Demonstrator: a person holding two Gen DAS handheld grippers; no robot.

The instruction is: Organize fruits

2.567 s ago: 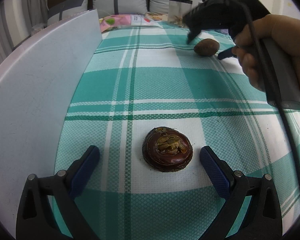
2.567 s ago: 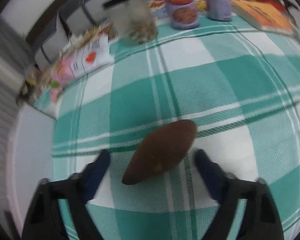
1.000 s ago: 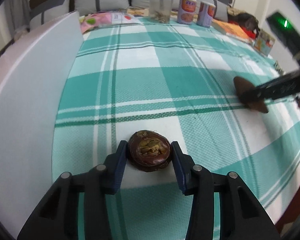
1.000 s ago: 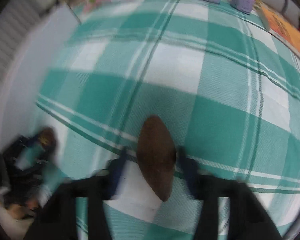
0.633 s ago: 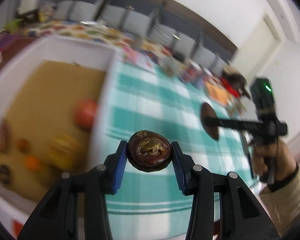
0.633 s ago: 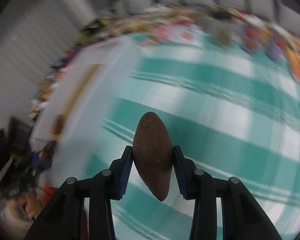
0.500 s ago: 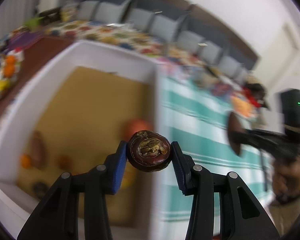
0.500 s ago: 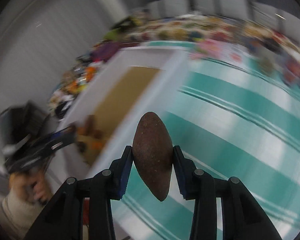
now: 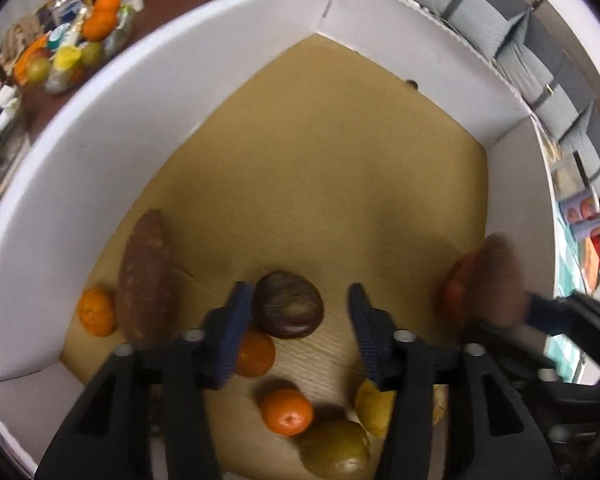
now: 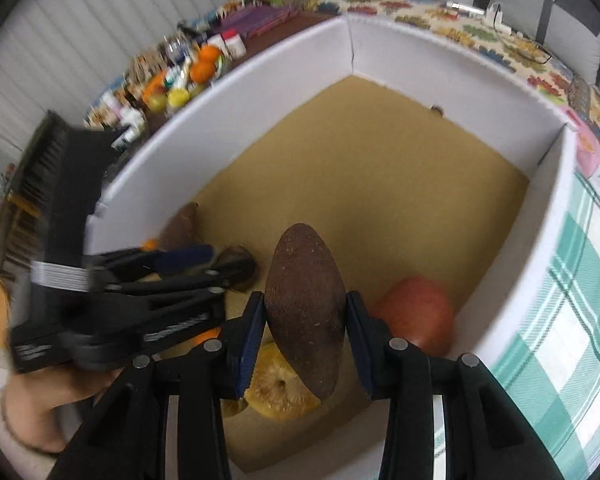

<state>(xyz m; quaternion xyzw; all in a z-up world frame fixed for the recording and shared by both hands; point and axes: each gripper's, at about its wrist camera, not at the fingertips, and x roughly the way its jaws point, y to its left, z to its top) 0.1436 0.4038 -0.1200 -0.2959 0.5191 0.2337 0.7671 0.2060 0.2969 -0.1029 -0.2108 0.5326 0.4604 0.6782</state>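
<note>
My left gripper (image 9: 296, 320) hangs over the white-walled box (image 9: 100, 120) and its jaws are opening. The dark round fruit (image 9: 288, 304) sits between the blue pads, close to the left one and clear of the right one. My right gripper (image 10: 305, 320) is shut on a brown oval fruit (image 10: 304, 312) and holds it above the box (image 10: 420, 64) near its right wall. In the left wrist view that fruit (image 9: 496, 280) shows as a blur at the right. The left gripper (image 10: 204, 264) appears at the left of the right wrist view, held by a hand.
On the box's tan floor lie a long brown fruit (image 9: 144, 276), three oranges (image 9: 286, 412), a yellow-green fruit (image 9: 336, 454), a yellow fruit (image 10: 276, 392) and a red fruit (image 10: 416, 316). A teal checked cloth (image 10: 572, 300) lies to the right, and a cluttered table (image 9: 68, 40) behind.
Both grippers have swung from the checked cloth to above the box. The left jaws have widened and no longer clamp the dark round fruit. The right still grips its fruit.
</note>
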